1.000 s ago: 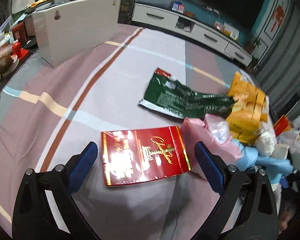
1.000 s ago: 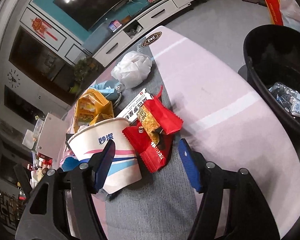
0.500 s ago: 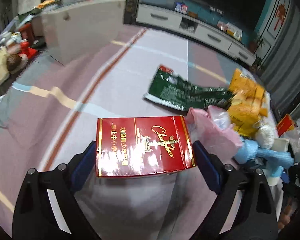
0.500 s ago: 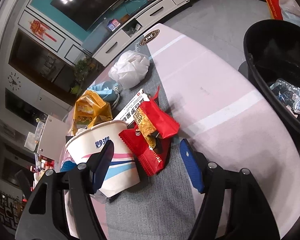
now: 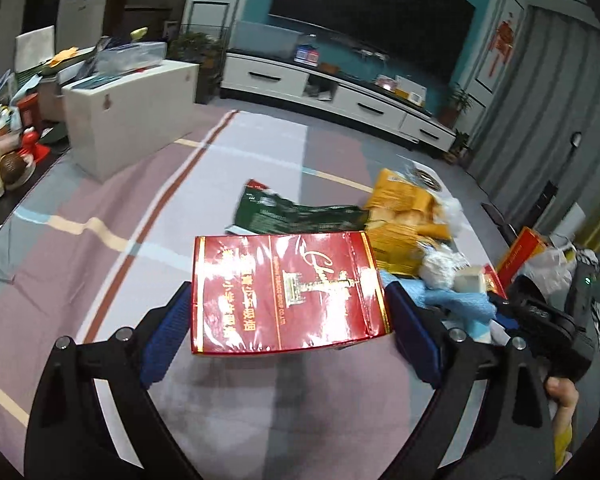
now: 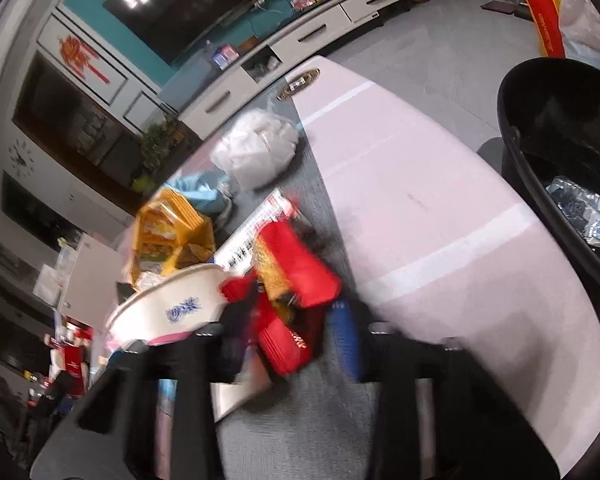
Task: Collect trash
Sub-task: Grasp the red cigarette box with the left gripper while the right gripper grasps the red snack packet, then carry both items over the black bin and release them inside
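My left gripper (image 5: pixel 288 328) is shut on a flat red carton with gold print (image 5: pixel 288 292) and holds it tilted above the striped tablecloth (image 5: pixel 112 216). Behind it lie a green foil bag (image 5: pixel 292 212), yellow snack bags (image 5: pixel 404 212) and a light blue cloth (image 5: pixel 456 304). My right gripper (image 6: pixel 288 340) has closed in around red snack wrappers (image 6: pixel 296 276), which sit between its blue pads; the view is blurred. A white paper bowl with blue print (image 6: pixel 172 308) lies against its left finger. A black trash bin (image 6: pixel 560 136) with some wrappers inside stands at the right.
A white plastic bag (image 6: pixel 256 148) and a yellow snack bag (image 6: pixel 168 228) lie further along the table. A white box (image 5: pixel 128 116) stands at the table's far left. A TV cabinet (image 5: pixel 340 92) runs along the far wall. Bags sit on the floor (image 5: pixel 548 256) to the right.
My left gripper has closed on the red carton and lifted it off the cloth. My right gripper has moved forward and down over the red wrappers, and its jaws have narrowed.
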A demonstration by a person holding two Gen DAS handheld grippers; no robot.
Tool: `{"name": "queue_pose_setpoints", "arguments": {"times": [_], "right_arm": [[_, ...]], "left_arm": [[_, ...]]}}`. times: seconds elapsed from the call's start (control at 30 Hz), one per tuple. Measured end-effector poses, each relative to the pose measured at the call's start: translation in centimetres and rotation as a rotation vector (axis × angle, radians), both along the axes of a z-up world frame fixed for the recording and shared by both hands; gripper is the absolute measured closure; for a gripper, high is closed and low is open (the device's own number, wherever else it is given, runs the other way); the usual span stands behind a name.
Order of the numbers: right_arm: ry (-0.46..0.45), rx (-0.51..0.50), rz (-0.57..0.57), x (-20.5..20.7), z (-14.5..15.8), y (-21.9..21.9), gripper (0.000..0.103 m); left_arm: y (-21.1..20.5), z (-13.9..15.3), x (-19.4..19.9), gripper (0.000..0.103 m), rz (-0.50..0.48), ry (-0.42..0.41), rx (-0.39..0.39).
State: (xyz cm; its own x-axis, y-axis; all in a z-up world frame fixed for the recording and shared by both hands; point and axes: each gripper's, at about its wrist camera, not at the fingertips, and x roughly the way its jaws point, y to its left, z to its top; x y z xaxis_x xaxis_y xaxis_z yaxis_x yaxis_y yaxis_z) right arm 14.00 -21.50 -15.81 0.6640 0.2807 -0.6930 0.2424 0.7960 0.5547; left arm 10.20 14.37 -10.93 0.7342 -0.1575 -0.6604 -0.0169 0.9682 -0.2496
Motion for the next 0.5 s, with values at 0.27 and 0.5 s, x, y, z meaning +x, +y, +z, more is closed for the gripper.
{"name": "queue_pose_setpoints", "arguments": {"times": [0.27, 0.5], "right_arm": [[-0.079, -0.09, -0.022, -3.2, 3.0, -1.7, 0.079], [-0.1, -0.165, -0.057, -6.3, 4.1, -5.0, 0.079]], "left_arm": [[-2.6, 1.2, -0.8, 0.01, -0.083, -0.062, 0.003], [-8.6, 2.1, -2.7, 0.01, -0.262, -0.103, -0.047]]}}
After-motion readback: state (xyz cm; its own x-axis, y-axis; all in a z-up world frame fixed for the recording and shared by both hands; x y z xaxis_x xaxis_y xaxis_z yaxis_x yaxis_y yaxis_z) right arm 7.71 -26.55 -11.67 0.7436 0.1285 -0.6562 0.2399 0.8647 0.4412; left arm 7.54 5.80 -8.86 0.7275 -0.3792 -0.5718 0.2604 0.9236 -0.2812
